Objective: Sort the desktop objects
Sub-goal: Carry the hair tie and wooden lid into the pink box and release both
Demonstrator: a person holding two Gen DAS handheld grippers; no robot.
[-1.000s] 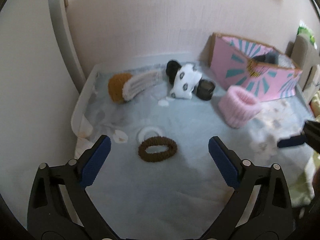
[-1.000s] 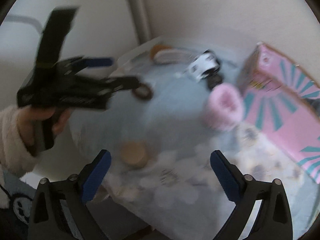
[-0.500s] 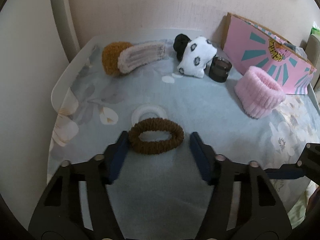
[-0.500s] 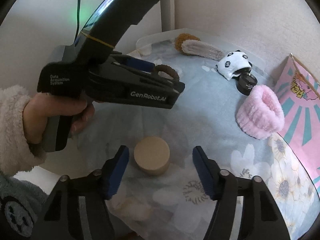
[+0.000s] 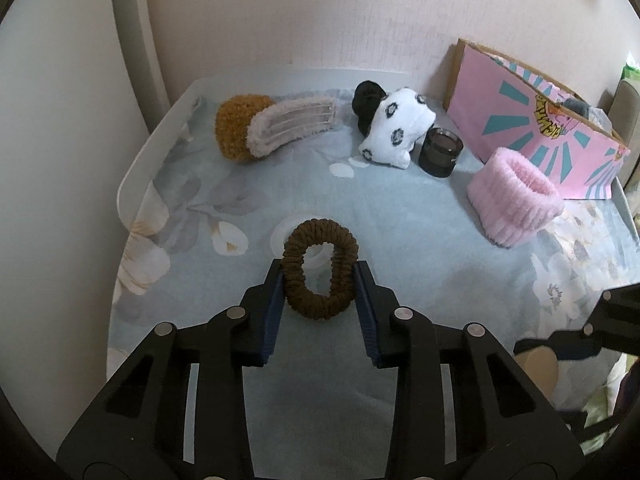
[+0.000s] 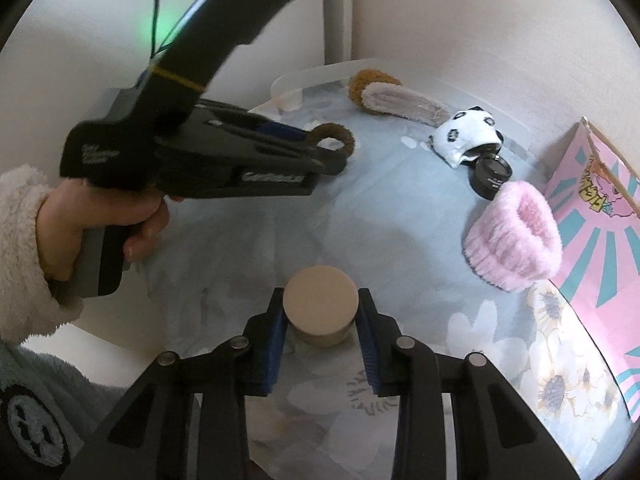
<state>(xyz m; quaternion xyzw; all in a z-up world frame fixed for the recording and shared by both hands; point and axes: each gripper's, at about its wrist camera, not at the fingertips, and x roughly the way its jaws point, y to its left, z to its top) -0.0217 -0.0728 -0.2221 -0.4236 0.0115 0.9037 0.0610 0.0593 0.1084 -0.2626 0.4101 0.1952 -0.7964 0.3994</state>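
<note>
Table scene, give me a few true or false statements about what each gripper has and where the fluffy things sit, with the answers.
1. The left gripper is shut on the brown scrunchie. True.
2. The right gripper is shut on the dark jar. False: it grips the beige-lidded jar.
3. The pink fluffy band lies inside the pink box. False: it sits on the cloth beside it.
4. The spotted white cloth item lies next to the dark jar. True.
</note>
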